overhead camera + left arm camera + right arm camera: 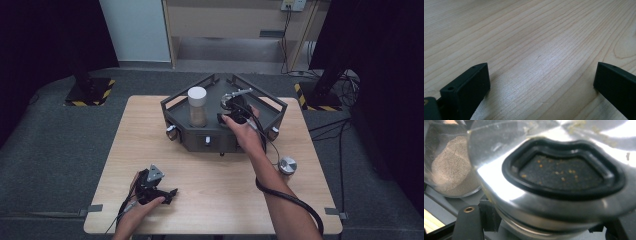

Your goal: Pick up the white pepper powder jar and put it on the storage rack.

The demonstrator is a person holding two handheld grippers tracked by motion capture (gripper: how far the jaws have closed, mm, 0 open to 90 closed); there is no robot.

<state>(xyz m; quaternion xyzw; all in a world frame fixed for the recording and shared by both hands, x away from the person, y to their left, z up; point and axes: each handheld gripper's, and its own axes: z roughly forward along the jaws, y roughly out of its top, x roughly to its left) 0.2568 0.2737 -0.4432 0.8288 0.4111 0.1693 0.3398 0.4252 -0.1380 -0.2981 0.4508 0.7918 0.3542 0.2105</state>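
Wooden desk [210, 200], dark hexagonal tray [272, 107] at its far side. Right gripper [235, 112] reaches forward into the tray, forearm stretched out, jaws clamped on a steel canister [564, 202] beside the white-lidded jar [197, 106]. Left gripper [167, 192] rests low on the near-left desk, jaws wide apart, nothing between them.

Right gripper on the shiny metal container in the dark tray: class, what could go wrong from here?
1. The right gripper clamps the shiny metal container low on its smooth side; it may slip or tip.
2. The white-lidded glass jar of powder stands close beside it and could be knocked over.
3. Loose crumbs on the black-rimmed insert could scatter.
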